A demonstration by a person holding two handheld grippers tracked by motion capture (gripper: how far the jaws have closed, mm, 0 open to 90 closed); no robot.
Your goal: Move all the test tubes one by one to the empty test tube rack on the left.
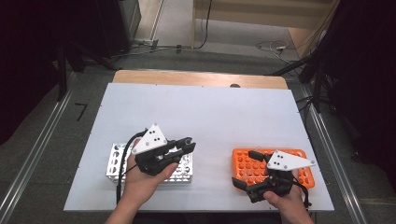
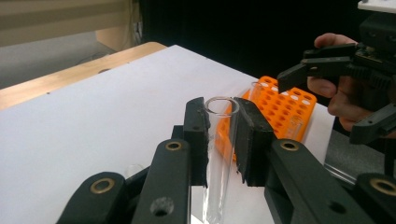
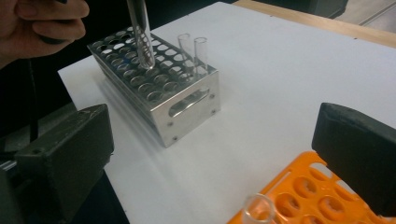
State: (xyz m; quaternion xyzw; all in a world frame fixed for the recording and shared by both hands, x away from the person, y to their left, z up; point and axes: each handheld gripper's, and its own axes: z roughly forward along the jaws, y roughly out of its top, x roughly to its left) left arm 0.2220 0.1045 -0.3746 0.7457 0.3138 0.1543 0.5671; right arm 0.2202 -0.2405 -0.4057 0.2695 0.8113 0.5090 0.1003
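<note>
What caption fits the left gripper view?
Left gripper clamps a clear tube upright, orange rack and right gripper beyond.

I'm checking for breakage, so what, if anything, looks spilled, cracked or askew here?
Nothing stands out. The left gripper holds a clear tube intact above the metal rack, where two tubes stand upright.

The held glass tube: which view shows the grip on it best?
The left gripper view: the glass tube stands upright, clamped between the left gripper jaws. The right gripper view shows its lower end above the metal rack. The high view hides it.
</note>
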